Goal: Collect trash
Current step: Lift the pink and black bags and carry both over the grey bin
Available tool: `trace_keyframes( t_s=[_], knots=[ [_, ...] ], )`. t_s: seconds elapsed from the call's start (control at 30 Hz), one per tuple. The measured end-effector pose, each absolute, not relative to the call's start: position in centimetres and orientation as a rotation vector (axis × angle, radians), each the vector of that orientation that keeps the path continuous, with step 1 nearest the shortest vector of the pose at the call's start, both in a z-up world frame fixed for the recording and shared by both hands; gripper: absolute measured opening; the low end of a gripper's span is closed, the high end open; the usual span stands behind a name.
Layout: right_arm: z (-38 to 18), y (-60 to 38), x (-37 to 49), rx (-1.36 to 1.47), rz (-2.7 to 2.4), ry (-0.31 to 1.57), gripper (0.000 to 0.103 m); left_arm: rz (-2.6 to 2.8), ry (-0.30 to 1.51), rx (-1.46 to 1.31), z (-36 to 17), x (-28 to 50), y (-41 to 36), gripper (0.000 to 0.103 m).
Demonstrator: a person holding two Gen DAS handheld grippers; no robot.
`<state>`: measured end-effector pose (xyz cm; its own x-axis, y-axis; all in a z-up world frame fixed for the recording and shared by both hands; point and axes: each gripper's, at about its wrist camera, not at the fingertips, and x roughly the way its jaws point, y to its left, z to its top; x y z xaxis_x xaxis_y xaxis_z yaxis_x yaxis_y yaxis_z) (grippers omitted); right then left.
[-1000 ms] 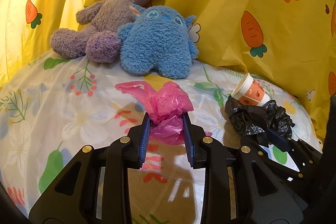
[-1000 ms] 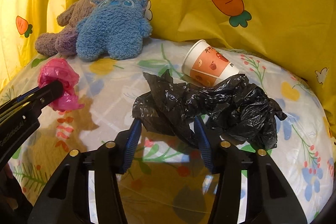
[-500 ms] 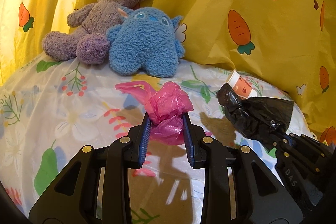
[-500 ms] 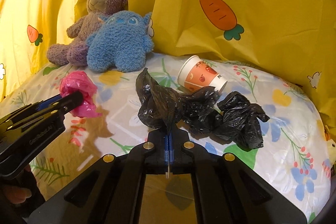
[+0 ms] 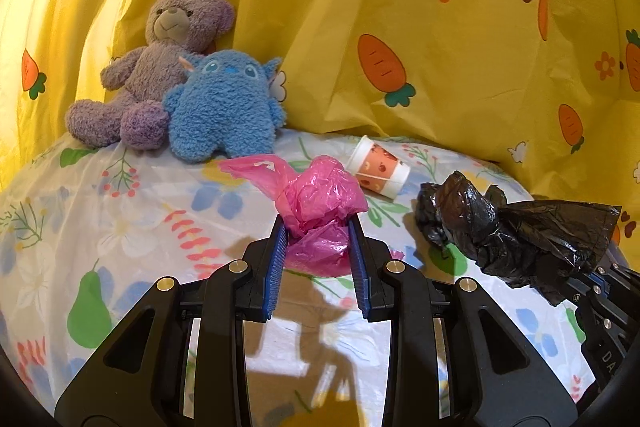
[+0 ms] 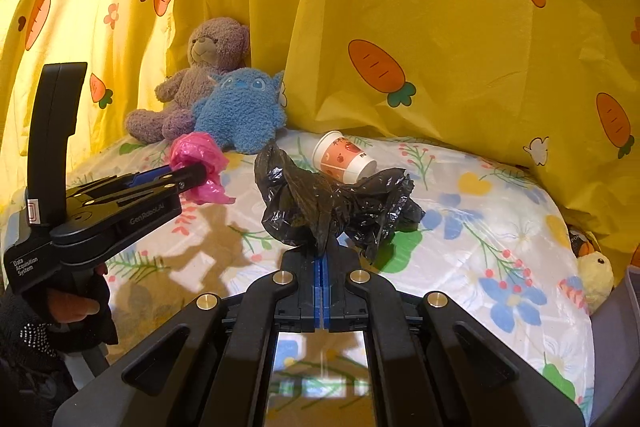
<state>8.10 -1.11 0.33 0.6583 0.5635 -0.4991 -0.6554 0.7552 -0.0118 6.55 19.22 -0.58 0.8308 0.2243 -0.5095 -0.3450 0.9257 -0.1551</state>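
Note:
My left gripper [image 5: 318,227] is shut on a crumpled pink plastic bag [image 5: 320,203], held above the flowered bedsheet [image 5: 120,227]. From the right wrist view the same left gripper [image 6: 200,173] shows at the left with the pink bag [image 6: 198,157] in its tips. My right gripper [image 6: 322,255] is shut on a crumpled black plastic bag [image 6: 332,203], which hangs lifted off the sheet; in the left wrist view the black bag [image 5: 516,231] is at the right. A paper cup [image 6: 344,163] with an orange print lies on its side behind both bags, also the cup [image 5: 378,171].
A purple teddy bear [image 5: 160,67] and a blue plush toy [image 5: 224,107] lean against the yellow carrot-print curtain [image 5: 440,27] at the back. A small yellow plush [image 6: 596,275] sits at the bed's right edge. A person's hand [image 6: 68,307] holds the left gripper's handle.
The right gripper closed on the black bag and lifted it off the sheet. Both grippers drew back and rose with their bags; the cup stayed lying on the bed.

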Motion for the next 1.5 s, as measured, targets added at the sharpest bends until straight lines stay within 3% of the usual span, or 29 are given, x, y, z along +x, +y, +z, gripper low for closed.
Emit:
trace_keyframes(
  t_s=[1.5],
  knots=[
    [0.5, -22.4, 7.2, -0.035, 0.318, 0.433, 0.002, -0.171, 0.479, -0.035, 2.9, 9.7, -3.6, 0.029]
  ],
)
